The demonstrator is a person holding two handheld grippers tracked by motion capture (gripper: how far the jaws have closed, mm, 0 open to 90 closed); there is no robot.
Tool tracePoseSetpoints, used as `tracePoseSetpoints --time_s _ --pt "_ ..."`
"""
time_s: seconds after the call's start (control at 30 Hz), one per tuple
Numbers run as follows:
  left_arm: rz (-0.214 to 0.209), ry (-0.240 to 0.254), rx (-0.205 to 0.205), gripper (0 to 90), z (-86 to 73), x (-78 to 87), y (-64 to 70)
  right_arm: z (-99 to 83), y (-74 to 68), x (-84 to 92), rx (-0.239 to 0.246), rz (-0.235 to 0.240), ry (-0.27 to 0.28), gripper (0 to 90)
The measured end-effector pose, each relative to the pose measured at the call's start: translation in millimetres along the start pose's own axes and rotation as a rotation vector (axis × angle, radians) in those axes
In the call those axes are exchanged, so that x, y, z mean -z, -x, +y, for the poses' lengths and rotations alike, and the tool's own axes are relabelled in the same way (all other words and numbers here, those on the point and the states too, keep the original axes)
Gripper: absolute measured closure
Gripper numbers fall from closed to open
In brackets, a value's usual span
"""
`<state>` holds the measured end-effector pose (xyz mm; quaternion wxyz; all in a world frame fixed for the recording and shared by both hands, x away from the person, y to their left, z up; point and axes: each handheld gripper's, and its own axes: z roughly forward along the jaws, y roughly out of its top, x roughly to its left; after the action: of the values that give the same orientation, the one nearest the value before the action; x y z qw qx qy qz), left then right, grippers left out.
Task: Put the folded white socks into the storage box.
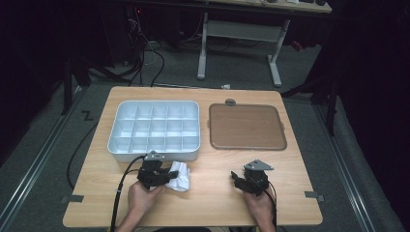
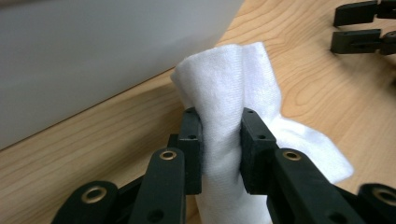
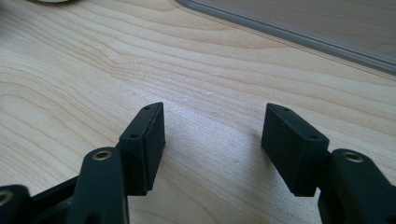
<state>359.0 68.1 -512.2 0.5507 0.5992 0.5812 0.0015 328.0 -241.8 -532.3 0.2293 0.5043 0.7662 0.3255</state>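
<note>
- Pinching a bunched white cloth (image 2: 224, 116), the left gripper (image 2: 220, 140) has both pads pressed into the fabric, jaws drawn in narrow.
- The cloth sits on the wooden table (image 1: 212, 193), just in front of the white compartment tray (image 1: 153, 126).
- The right gripper (image 3: 212, 140) hovers over bare wood, jaws spread wide, grasping nothing.

White cloth (image 2: 229, 93), soft woven fabric, crumpled and bunched into a vertical fold, pinched at mid-height, loose end spread flat on the worktop (image 1: 217, 203), just beside the near edge of the grey tray (image 1: 116, 140)
</note>
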Motion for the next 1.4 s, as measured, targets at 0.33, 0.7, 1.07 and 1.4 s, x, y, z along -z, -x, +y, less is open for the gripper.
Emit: tracePoseSetpoints --time_s 0.33,0.7,1.07,1.4 --pt "-0.024 0.017 -0.018 73.9 4.9 10.5 8.9 0.1 -0.1 0.0 0.002 0.002 -0.001 39.4" --pt "-0.026 0.016 -0.021 74.1 9.9 18.7 10.0 0.2 -0.1 -0.3 0.000 0.002 -0.001 39.2" --pt "-0.065 0.034 0.001 74.1 24.8 30.4 17.7 0.2 -0.1 -0.3 0.000 0.002 -0.001 39.2" --pt "-0.073 0.053 0.007 74.1 34.7 37.6 19.0 0.2 -0.1 -0.3 0.001 0.002 -0.001 39.1"
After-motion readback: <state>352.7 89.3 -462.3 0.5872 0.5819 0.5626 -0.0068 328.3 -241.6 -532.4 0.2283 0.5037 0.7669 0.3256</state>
